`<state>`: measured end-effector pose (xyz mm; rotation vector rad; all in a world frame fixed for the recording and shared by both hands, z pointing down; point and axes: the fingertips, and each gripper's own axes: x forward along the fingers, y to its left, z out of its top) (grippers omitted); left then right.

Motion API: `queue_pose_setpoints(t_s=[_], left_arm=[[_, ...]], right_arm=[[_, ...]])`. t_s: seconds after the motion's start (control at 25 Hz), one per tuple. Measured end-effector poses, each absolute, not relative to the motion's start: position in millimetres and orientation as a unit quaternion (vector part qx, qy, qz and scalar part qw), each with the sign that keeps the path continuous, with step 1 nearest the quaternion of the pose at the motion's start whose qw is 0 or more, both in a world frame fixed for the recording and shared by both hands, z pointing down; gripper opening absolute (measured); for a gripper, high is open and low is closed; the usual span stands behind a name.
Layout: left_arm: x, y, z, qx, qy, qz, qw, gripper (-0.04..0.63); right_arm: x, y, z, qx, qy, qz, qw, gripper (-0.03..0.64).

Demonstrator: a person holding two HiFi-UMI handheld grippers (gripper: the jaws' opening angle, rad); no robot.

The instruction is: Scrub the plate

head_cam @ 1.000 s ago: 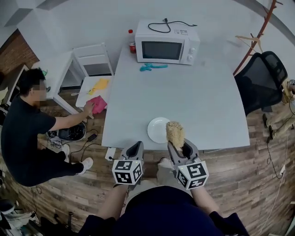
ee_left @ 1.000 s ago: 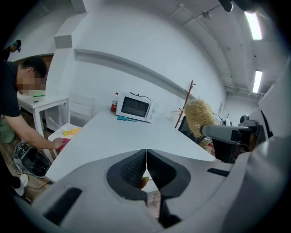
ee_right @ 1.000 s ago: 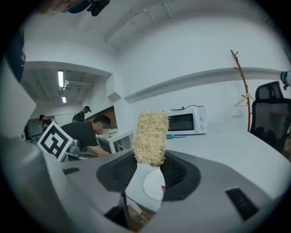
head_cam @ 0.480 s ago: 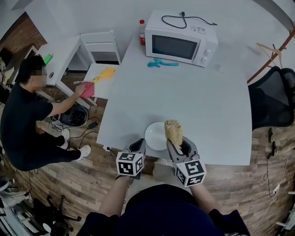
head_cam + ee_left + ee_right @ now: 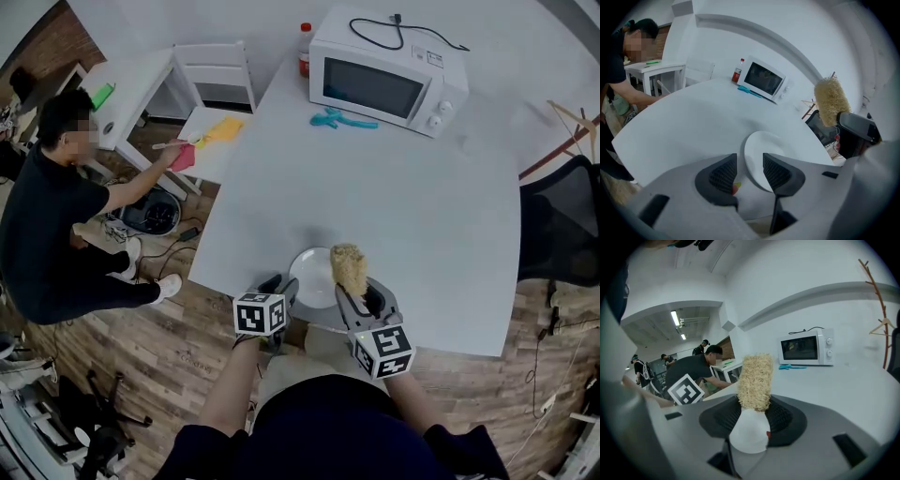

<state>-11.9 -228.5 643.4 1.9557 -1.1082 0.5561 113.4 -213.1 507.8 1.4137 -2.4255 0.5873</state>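
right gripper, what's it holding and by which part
The right gripper holds the scrub brush by its white handle, bristle head sticking out beyond the jaws.

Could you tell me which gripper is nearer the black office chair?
Right. The right gripper, holding the brush, is on the chair's side of the plate; the left gripper is on its other side.

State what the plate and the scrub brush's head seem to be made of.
Plate: looks like glazed ceramic or melamine, plain white, smooth, glossy; which one can't be told.
Scrub brush: head of pale tan, rough, matte tangled fibres, probably plant fibre such as loofah or sisal.
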Motion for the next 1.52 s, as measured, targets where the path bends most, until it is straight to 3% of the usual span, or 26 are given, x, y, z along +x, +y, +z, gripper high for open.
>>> queue_pose_setpoints(t_s=[0.52,0.72,1.52], left_arm=[[3,-241,654,0.765,-0.407,0.203,0.456,0.184],[-1,-244,660,0.754,-0.423,0.217,0.454,0.075],[-13,-234,599,0.775,-0.435,0.117,0.443,0.034]], right_arm=[[118,-219,524,0.474,-0.84,0.219,0.147,0.16],[120,-222,526,0.476,-0.838,0.221,0.146,0.16],[109,-201,523,0.482,-0.84,0.189,0.163,0.16]])
